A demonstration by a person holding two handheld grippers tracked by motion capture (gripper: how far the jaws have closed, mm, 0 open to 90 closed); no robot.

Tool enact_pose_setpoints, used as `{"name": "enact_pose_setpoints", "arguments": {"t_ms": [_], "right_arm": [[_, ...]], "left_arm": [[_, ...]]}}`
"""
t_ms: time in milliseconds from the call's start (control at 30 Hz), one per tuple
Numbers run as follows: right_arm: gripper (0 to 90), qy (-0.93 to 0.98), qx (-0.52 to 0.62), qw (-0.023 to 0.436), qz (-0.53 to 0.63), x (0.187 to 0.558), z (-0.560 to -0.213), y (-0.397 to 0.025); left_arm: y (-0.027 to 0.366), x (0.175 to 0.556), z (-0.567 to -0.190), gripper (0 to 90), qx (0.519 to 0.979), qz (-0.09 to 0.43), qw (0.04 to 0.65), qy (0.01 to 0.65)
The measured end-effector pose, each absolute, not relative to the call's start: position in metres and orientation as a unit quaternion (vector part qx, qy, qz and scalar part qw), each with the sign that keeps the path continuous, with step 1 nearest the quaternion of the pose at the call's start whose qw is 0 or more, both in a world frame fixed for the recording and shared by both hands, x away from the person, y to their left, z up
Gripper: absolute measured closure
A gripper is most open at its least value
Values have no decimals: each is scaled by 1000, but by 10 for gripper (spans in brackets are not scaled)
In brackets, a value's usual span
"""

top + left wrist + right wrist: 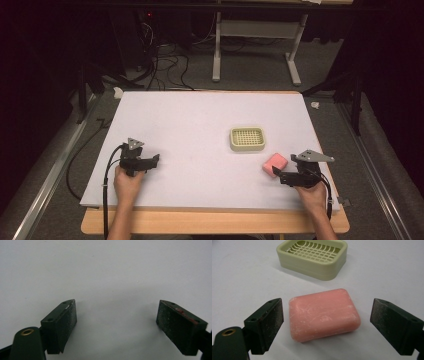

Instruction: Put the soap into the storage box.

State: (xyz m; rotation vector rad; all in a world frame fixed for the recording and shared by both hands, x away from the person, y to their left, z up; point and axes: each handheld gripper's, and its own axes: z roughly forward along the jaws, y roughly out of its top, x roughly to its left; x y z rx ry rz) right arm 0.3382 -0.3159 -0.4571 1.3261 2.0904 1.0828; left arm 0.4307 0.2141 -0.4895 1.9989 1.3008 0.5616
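Near the counter's (165, 115) right front edge, the right gripper (325, 323) hangs spread around a pink soap bar (323, 314), not yet touching. Next: close, lift, carry it to the empty soap dish (313, 257) (just beyond). Left gripper (117, 323) idles released.

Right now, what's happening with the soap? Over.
Both tongs open: left tongs idle, right tongs straddling pink soap, not touching. Soap dish beyond. Nothing between.

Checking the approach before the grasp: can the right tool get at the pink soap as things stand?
Probably yes. The right tool is open, its jaws standing either side of the pink soap without touching it, and nothing lies between them. The soap dish sits apart, beyond the soap, out of the way.
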Motion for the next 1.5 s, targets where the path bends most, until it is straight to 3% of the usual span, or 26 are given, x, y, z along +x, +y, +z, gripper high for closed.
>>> {"name": "enact_pose_setpoints", "arguments": {"t_ms": [867,1500], "right_arm": [[113,793,458,219,335,362,-469,-297],[121,807,463,193,312,368,-479,-295]], "left_arm": [[214,431,-489,172,768,216,339,500],[214,431,-489,172,768,216,339,499]]}}
